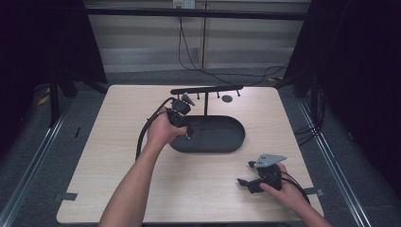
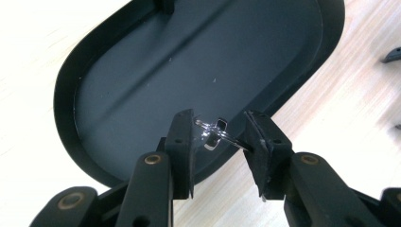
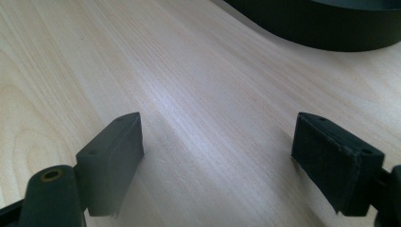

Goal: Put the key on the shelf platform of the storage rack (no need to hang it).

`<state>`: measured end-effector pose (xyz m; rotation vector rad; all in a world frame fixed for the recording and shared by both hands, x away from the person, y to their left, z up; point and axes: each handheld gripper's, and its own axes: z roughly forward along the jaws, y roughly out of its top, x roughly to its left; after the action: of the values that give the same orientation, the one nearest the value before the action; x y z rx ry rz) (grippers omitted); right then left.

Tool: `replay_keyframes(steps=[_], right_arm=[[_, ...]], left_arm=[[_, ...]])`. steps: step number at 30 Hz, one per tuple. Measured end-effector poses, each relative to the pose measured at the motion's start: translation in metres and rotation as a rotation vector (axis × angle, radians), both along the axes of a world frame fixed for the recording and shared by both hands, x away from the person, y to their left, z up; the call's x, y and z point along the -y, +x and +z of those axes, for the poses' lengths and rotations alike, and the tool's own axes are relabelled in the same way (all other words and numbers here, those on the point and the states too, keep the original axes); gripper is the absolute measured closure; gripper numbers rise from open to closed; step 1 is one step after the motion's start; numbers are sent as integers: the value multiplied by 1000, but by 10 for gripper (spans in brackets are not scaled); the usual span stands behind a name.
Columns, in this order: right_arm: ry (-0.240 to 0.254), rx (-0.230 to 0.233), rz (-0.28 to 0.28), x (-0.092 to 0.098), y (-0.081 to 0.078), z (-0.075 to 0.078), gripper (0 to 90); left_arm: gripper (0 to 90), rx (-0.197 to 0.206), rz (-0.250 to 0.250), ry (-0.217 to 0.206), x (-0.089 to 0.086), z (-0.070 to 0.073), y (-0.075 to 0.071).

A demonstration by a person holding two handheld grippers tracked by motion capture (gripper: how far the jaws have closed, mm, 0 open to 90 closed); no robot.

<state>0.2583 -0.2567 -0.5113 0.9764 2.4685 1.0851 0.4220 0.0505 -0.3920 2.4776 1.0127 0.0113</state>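
Left tongs (image 2: pixel 219 132) clenched a small silver metal ring (image 2: pixel 213 133) above the black oval tray (image 2: pixel 66 99); right tongs (image 3: pixel 217 151) gaped empty. The thin ring, held only by its edges, could twist free and drop.

Ring (image 2: pixel 215 132) between left claw (image 2: pixel 218 137) pads, above tray (image 2: pixel 142 85) rim

Silver ring (image 2: pixel 215 133), black tray (image 2: pixel 94 61), pale wood table (image 1: pixel 123 189)

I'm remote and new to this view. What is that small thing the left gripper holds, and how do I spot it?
Find the black oval tray mid-table. Above its near rim, the left gripper clamps a small silver metal ring. It's the one shiny thing among matte black parts.
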Motion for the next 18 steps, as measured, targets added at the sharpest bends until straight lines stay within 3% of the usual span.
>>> replay_keyframes(steps=[18], right_arm=[[0, -1, 0, 0, 0, 0, 170]], left_arm=[[644, 15, 21, 8, 9, -20, 6]])
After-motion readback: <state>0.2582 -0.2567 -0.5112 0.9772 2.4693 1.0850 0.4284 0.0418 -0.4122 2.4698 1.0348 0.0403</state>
